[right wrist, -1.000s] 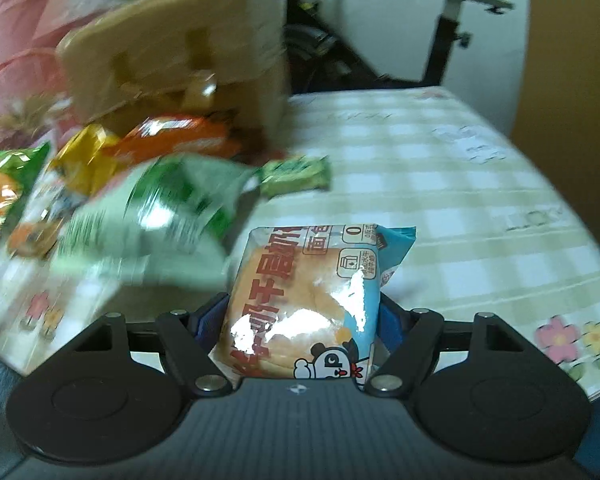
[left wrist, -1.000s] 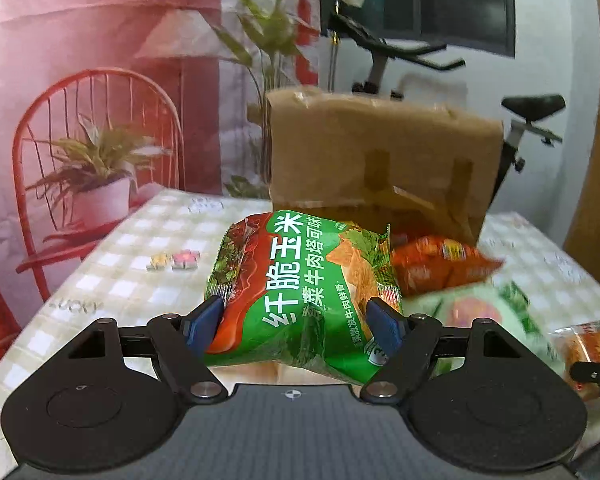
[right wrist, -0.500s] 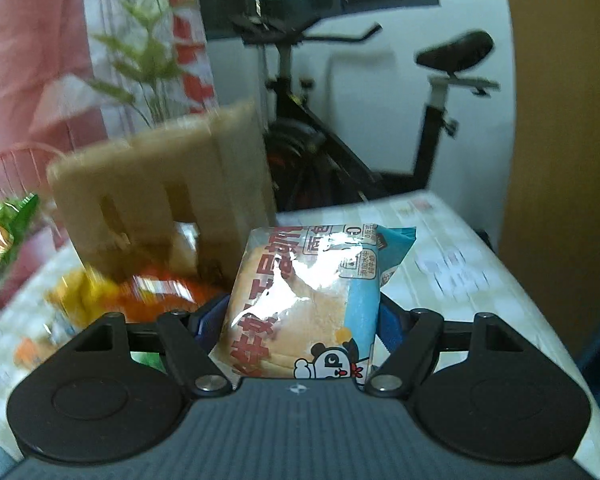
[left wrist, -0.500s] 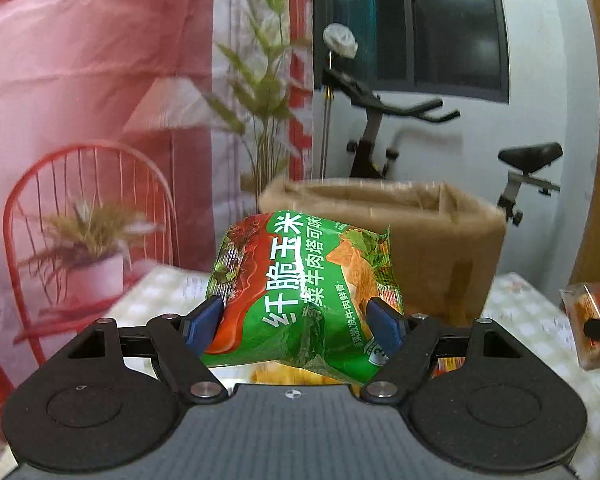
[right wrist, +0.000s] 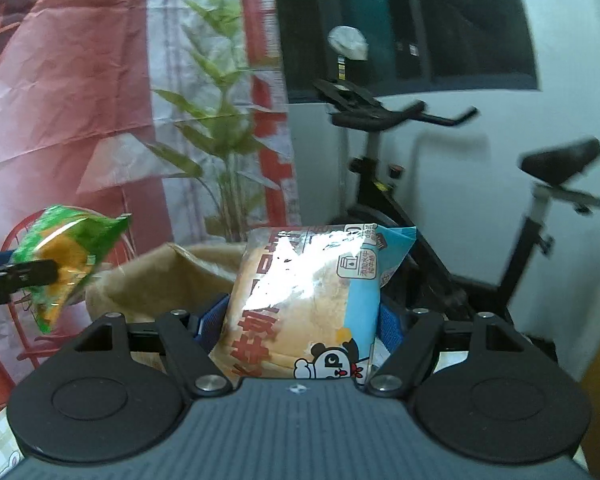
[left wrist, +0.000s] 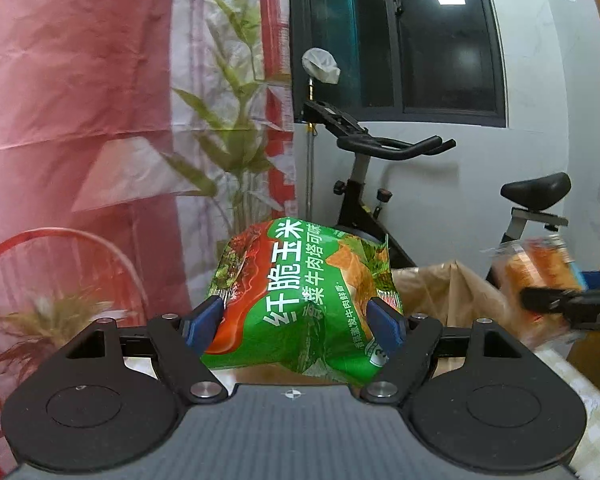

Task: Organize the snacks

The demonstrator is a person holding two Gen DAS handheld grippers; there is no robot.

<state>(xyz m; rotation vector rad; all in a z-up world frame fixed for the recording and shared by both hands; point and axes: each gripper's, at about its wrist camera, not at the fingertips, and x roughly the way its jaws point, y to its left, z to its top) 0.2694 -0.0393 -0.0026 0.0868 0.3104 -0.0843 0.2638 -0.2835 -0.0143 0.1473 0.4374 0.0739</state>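
Observation:
My left gripper (left wrist: 296, 316) is shut on a green corn-chip bag (left wrist: 304, 296), its blue pads pressed into both sides. In the right wrist view that same green bag (right wrist: 68, 256) hangs at the far left. My right gripper (right wrist: 300, 320) is shut on a bread packet (right wrist: 304, 304) with a blue edge and a panda print. The bread packet (left wrist: 536, 272) shows blurred at the right of the left wrist view. Both snacks are held in the air near the open top of a brown cardboard box (right wrist: 156, 280), whose rim (left wrist: 452, 292) lies just beyond them.
An exercise bike (left wrist: 380, 184) stands behind the box against a white wall with a dark window. A red-and-white backdrop with printed plants (left wrist: 228, 132) fills the left. A strip of checked tablecloth (left wrist: 580, 384) shows at the lower right.
Both grippers have risen with their snacks from the table to the level of the box's open top. The other snacks on the table have dropped out of view.

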